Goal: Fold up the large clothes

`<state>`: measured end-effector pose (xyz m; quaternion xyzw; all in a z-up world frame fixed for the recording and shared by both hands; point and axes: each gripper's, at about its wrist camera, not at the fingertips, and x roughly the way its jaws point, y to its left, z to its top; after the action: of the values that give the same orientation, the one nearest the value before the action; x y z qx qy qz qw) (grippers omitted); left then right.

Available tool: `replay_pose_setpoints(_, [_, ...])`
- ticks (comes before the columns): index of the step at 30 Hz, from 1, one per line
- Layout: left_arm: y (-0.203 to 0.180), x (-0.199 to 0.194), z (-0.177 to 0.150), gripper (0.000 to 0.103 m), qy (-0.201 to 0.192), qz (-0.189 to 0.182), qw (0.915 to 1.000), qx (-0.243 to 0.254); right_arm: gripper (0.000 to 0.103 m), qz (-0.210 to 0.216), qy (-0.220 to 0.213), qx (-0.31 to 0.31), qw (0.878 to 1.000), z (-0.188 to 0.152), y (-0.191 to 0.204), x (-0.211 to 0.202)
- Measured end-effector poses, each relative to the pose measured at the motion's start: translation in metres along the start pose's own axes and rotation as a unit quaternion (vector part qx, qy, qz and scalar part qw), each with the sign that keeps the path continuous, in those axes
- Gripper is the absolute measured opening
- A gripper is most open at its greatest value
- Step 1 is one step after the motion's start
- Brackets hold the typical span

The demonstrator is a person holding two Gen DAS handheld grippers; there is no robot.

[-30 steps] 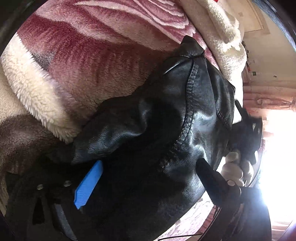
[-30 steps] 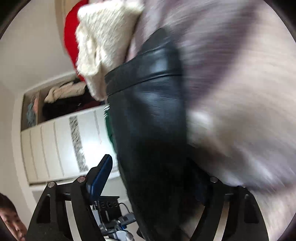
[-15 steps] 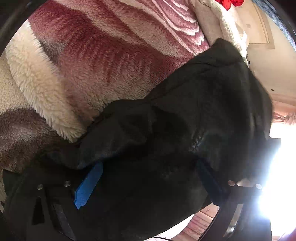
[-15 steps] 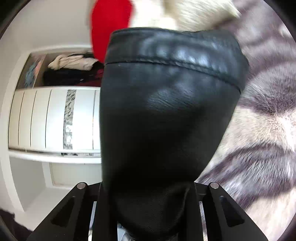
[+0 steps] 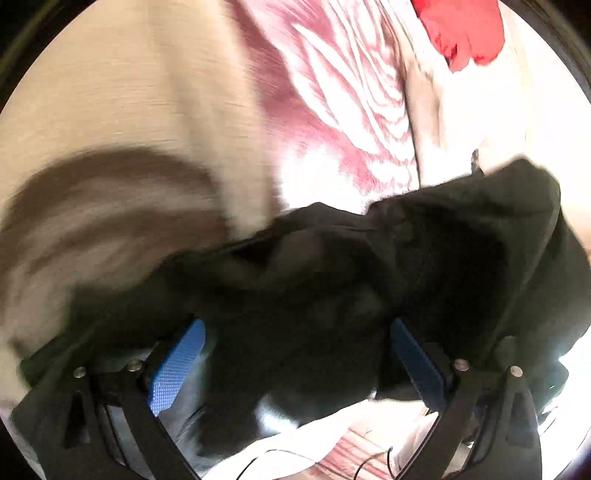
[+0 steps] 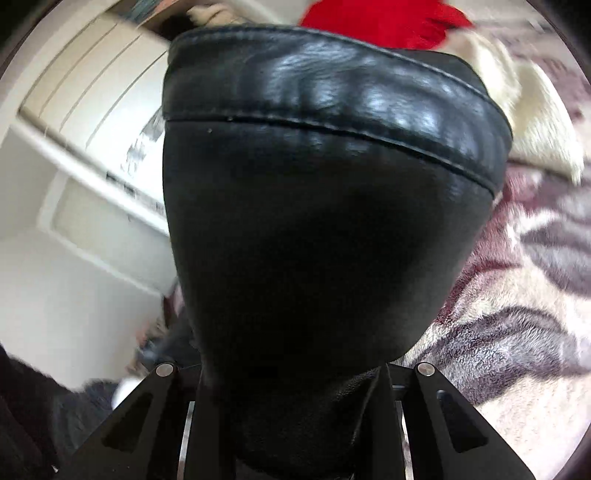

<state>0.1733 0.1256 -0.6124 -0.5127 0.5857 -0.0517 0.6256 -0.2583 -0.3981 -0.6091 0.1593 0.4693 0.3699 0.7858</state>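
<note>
A black leather jacket (image 6: 325, 221) fills the right wrist view, its stitched edge standing up in front of the camera. My right gripper (image 6: 291, 387) is shut on it, and the leather hides the fingertips. In the left wrist view the same jacket (image 5: 369, 280) lies bunched in a dark heap above a plush blanket. My left gripper (image 5: 297, 362) stands wide, with the jacket's bulk between its blue pads (image 5: 177, 365). Both pad faces show bare, so they do not press on the leather. This view is blurred by motion.
A pink, maroon and cream plush blanket (image 5: 325, 122) covers the bed, grey-striped on the right side (image 6: 517, 332). A red garment (image 6: 384, 22) and a cream fleece (image 6: 517, 122) lie at the far end. A white wardrobe (image 6: 85, 122) stands to the left.
My right gripper went from open to shut on the jacket's edge, rolled and lifted it. My left gripper swept across the blanket with the jacket still between its fingers.
</note>
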Motion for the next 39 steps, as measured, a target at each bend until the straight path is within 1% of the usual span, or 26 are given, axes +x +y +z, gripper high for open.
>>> replay_pose_setpoints(2, [0.018,-0.024,-0.006,0.102,-0.015,-0.011,0.9996,-0.020,0.023,-0.028,0.012,-0.066,0.997,-0.004,0.026,0.001])
replay_pose_setpoints(4, [0.044,-0.052,-0.018,0.102,-0.032,-0.033,0.9974,-0.056,0.023,-0.043,0.027,-0.125,0.991,-0.012,0.050,0.005])
replay_pose_setpoints(6, [0.062,-0.074,-0.027,0.102,-0.050,-0.060,0.9931,-0.087,0.023,-0.063,0.045,-0.198,0.977,-0.027,0.075,0.012])
replay_pose_setpoints(7, [0.072,-0.085,-0.031,0.102,-0.060,-0.064,0.9912,-0.099,0.023,-0.077,0.057,-0.250,0.964,-0.038,0.089,0.019])
replay_pose_setpoints(9, [0.085,-0.099,-0.037,0.102,-0.077,-0.061,0.9893,-0.107,0.023,-0.091,0.083,-0.317,0.940,-0.060,0.106,0.034])
replay_pose_setpoints(10, [0.091,-0.106,-0.039,0.102,-0.084,-0.053,0.9892,-0.107,0.023,-0.099,0.098,-0.362,0.922,-0.076,0.115,0.043])
replay_pose_setpoints(11, [0.095,-0.111,-0.039,0.102,-0.090,-0.046,0.9891,-0.108,0.023,-0.099,0.108,-0.383,0.912,-0.112,0.113,0.034])
replay_pose_setpoints(12, [0.099,-0.116,-0.039,0.102,-0.094,-0.044,0.9886,-0.109,0.023,-0.101,0.120,-0.409,0.899,-0.126,0.117,0.040])
replay_pose_setpoints(15, [0.092,-0.117,-0.031,0.102,-0.103,-0.037,0.9880,-0.109,0.023,-0.105,0.147,-0.495,0.850,-0.189,0.123,0.041])
replay_pose_setpoints(16, [0.093,-0.119,-0.032,0.102,-0.106,-0.037,0.9879,-0.107,0.023,-0.102,0.154,-0.514,0.837,-0.234,0.123,0.033])
replay_pose_setpoints(17, [0.093,-0.120,-0.032,0.102,-0.108,-0.037,0.9879,-0.105,0.024,-0.105,0.158,-0.533,0.825,-0.256,0.118,0.026])
replay_pose_setpoints(18, [0.090,-0.119,-0.033,0.102,-0.109,-0.036,0.9880,-0.103,0.024,-0.106,0.161,-0.544,0.817,-0.265,0.118,0.027])
replay_pose_setpoints(19, [0.091,-0.119,-0.034,0.102,-0.109,-0.036,0.9883,-0.100,0.024,-0.109,0.163,-0.546,0.814,-0.268,0.117,0.026])
replay_pose_setpoints(21, [0.084,-0.108,-0.036,0.102,-0.107,-0.035,0.9888,-0.098,0.024,-0.112,0.162,-0.541,0.817,-0.261,0.116,0.024])
replay_pose_setpoints(23, [0.078,-0.103,-0.036,0.102,-0.103,-0.039,0.9891,-0.098,0.024,-0.111,0.163,-0.496,0.846,-0.245,0.119,0.016])
replay_pose_setpoints(24, [0.076,-0.103,-0.037,0.102,-0.102,-0.041,0.9893,-0.096,0.024,-0.110,0.160,-0.470,0.861,-0.234,0.117,0.010])
replay_pose_setpoints(25, [0.073,-0.101,-0.037,0.102,-0.102,-0.040,0.9896,-0.094,0.024,-0.105,0.154,-0.420,0.888,-0.210,0.108,0.002])
replay_pose_setpoints(27, [0.068,-0.104,-0.038,0.102,-0.102,-0.030,0.9909,-0.082,0.024,-0.093,0.133,-0.324,0.932,-0.166,0.087,-0.015])
replay_pose_setpoints(28, [0.064,-0.104,-0.039,0.102,-0.102,-0.023,0.9919,-0.072,0.024,-0.089,0.113,-0.266,0.953,-0.143,0.061,-0.027])
replay_pose_setpoints(29, [0.060,-0.104,-0.039,0.102,-0.101,-0.016,0.9930,-0.059,0.024,-0.088,0.093,-0.215,0.968,-0.121,0.037,-0.039])
replay_pose_setpoints(31, [0.052,-0.100,-0.039,0.102,-0.096,0.000,0.9946,-0.040,0.025,-0.092,0.056,-0.119,0.987,-0.076,-0.013,-0.060])
replay_pose_setpoints(33, [0.046,-0.095,-0.039,0.102,-0.091,0.011,0.9955,-0.025,0.026,-0.110,0.030,-0.040,0.993,-0.042,-0.067,-0.075])
replay_pose_setpoints(35, [0.043,-0.091,-0.040,0.102,-0.088,0.017,0.9959,-0.010,0.029,-0.118,0.040,0.071,0.990,-0.023,-0.144,-0.080])
replay_pose_setpoints(37, [0.041,-0.085,-0.041,0.102,-0.086,0.025,0.9960,0.001,0.033,-0.095,0.066,0.174,0.978,-0.030,-0.211,-0.072])
replay_pose_setpoints(38, [0.041,-0.082,-0.041,0.102,-0.086,0.024,0.9960,0.003,0.040,-0.102,0.084,0.222,0.966,-0.038,-0.243,-0.065])
replay_pose_setpoints(39, [0.041,-0.080,-0.041,0.102,-0.085,0.025,0.9960,0.004,0.056,-0.117,0.103,0.256,0.954,-0.048,-0.267,-0.058])
